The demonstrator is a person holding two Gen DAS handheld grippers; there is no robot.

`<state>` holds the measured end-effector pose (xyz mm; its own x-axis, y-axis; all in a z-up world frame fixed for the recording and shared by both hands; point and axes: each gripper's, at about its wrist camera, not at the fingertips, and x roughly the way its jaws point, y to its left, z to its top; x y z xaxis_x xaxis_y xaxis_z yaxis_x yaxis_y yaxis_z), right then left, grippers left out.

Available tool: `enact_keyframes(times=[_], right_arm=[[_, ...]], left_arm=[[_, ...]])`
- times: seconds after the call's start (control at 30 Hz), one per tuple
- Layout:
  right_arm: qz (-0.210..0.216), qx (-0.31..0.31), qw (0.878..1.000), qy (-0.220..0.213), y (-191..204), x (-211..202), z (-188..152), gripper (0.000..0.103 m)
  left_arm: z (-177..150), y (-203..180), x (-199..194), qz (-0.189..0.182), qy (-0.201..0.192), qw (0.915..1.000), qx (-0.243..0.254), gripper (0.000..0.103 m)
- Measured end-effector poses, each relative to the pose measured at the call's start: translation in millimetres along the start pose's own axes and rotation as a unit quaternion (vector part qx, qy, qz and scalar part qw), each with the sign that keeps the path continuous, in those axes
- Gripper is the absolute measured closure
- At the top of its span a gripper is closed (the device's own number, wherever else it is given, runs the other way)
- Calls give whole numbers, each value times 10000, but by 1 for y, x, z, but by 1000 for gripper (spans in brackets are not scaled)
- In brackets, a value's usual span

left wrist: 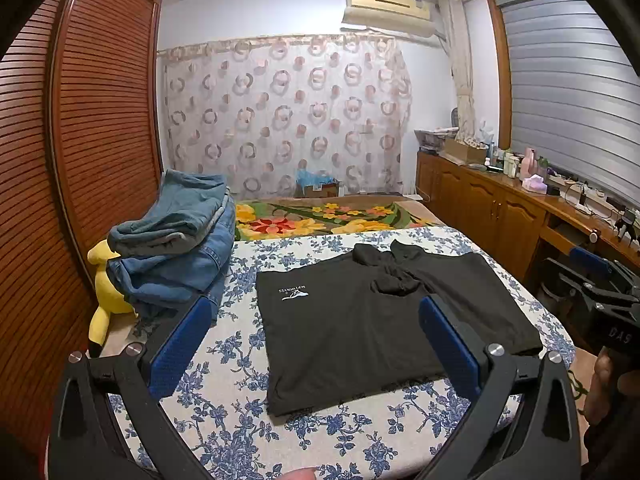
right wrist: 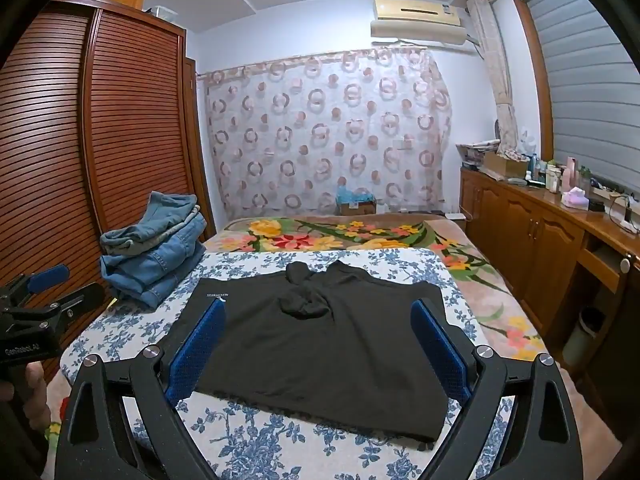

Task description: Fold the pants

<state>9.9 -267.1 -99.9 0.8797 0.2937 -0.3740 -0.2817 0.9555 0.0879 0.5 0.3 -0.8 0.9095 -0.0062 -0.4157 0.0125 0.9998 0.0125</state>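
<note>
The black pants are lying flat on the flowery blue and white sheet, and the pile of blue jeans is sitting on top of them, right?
Not quite. The black pants do lie flat on the flowery blue and white sheet, but the pile of blue jeans sits beside them, toward the wooden wardrobe, not on top. The right wrist view shows sheet between them.

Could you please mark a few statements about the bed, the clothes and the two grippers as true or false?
1. The black pants lie spread on the blue floral sheet. True.
2. The left gripper is clamped on the pants. False: its jaws stand wide open and hold nothing.
3. A stack of folded jeans sits on the bed to the left of the pants. True.
4. The right gripper is shut. False: its jaws are wide open.
5. The yellow plush toy lies on top of the pants. False: it sits by the jeans at the bed's left edge.
</note>
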Motion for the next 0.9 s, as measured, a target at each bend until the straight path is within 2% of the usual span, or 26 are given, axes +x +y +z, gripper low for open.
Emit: enact_keyframes(times=[0.9], right_arm=[[15, -8, 10000, -17, 1, -2, -1, 9]], left_arm=[[1, -2, -2, -1, -39, 10000, -4, 0]])
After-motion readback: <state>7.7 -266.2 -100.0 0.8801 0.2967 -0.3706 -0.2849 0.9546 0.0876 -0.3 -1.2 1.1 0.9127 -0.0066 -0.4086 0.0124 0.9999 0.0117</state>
